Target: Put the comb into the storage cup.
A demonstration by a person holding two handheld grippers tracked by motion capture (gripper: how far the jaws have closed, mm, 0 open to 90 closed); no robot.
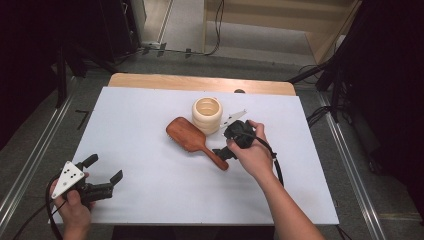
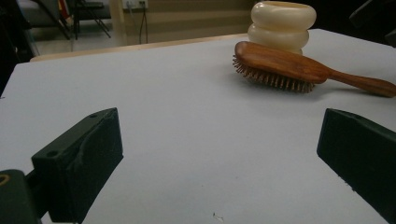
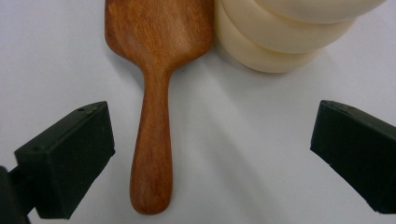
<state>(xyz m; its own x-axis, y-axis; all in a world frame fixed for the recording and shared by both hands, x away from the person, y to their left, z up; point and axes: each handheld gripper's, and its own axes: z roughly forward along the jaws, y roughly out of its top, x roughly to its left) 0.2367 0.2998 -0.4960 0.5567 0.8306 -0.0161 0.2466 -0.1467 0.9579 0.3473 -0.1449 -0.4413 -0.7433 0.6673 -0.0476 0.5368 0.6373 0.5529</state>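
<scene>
High view: wooden hairbrush [image 1: 192, 139] lies at frame centre on the white table [image 1: 150, 150], head touching the cream ribbed cup [image 1: 207, 114] behind it, handle pointing lower right. Right tool [image 1: 223, 153] hovers at the handle end, released. Left tool [image 1: 107, 175] sits lower left, well apart, released.

Left gripper view: brush bristles down, upper right, cup behind it.

Right gripper view: reddish handle between the spread jaws, nearer the left one; cup at upper right.
</scene>
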